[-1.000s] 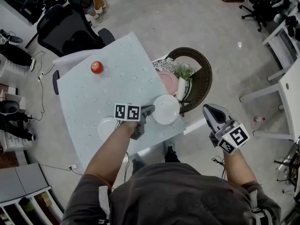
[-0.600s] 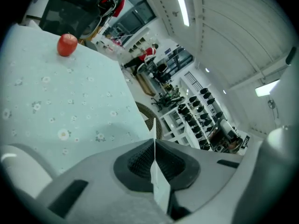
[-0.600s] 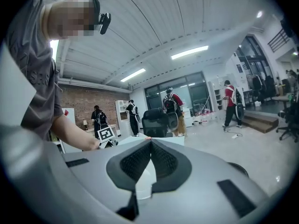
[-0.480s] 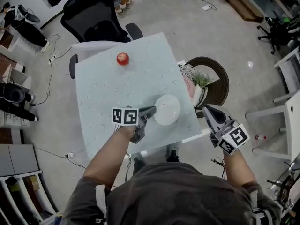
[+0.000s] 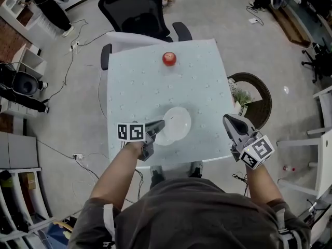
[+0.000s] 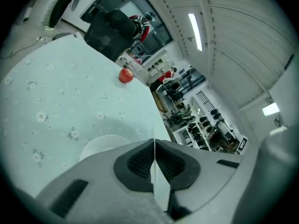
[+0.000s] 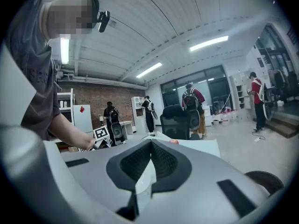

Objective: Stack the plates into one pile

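Observation:
A white plate [image 5: 174, 124] hangs over the front middle of the pale blue table [image 5: 135, 82], and my left gripper [image 5: 162, 124] is shut on its near-left rim. In the left gripper view the rim shows edge-on as a thin white line [image 6: 154, 171] between the closed jaws of the left gripper [image 6: 154, 143]. Below it, to the left, a second white plate [image 6: 99, 146] lies on the table. My right gripper [image 5: 229, 120] hovers off the table's front right corner. In the right gripper view, the right gripper [image 7: 150, 143] is shut with nothing in it.
A red apple [image 5: 169, 58] sits near the table's far edge. A black office chair [image 5: 136, 17] stands behind the table. A round wicker stand [image 5: 258, 95] with a plant is on the floor at the right. Several people stand far off in the right gripper view.
My left gripper has carried the white plate from the table's right edge to over its front middle. My right gripper has moved left with it. The wicker stand has slid off to the right.

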